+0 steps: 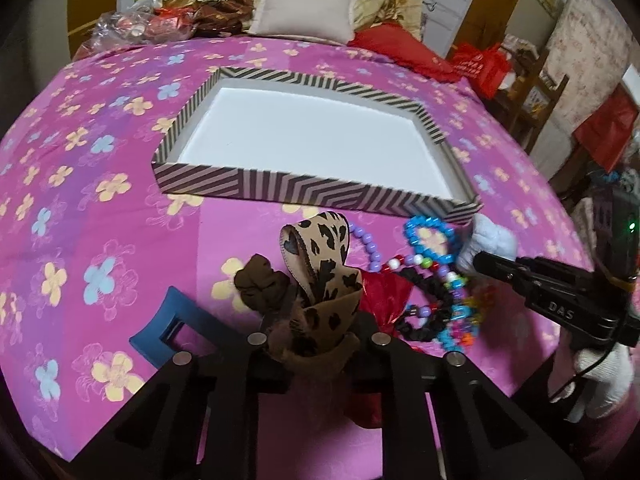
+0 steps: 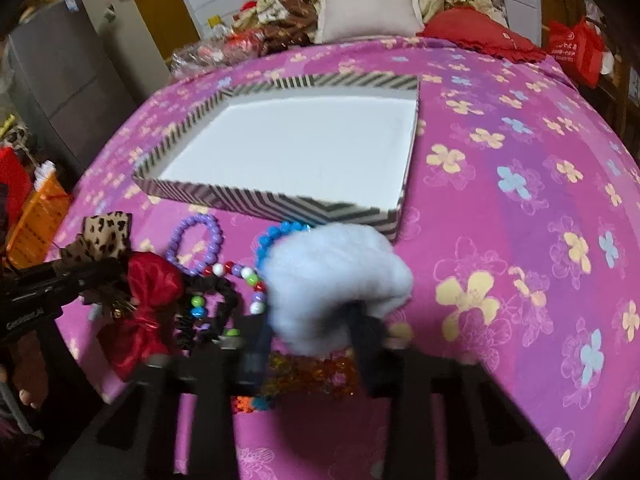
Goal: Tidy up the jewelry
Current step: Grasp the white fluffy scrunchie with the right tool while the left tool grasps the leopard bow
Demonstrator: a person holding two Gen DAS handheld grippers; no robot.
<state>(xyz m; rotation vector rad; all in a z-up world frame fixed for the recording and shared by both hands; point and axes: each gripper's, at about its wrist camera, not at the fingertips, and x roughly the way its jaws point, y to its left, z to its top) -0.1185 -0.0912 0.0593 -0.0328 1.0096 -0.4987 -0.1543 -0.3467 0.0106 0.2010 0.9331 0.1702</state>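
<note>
Left wrist view: the left gripper [image 1: 304, 344] pinches a leopard-print bow [image 1: 320, 268]; beads [image 1: 432, 280] lie just right, the striped tray [image 1: 304, 192] ahead.

Right wrist view: the right gripper [image 2: 316, 340] clamps a fluffy white scrunchie [image 2: 336, 276], tray [image 2: 280, 202] just beyond.

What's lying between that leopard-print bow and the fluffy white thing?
Between the leopard bow and white fluffy scrunchie lie a purple bead bracelet, red bow and black scrunchie, clearest in the right wrist view.

Right hand-held gripper [image 2: 316, 344] fingertips motion-blurred, buried under white fluffy scrunchie [image 2: 340, 280]. Orange bead bracelet [image 2: 312, 372] half hidden behind fingers. Leopard-print bow [image 1: 320, 276] base masked by left hand-held gripper [image 1: 316, 340].
</note>
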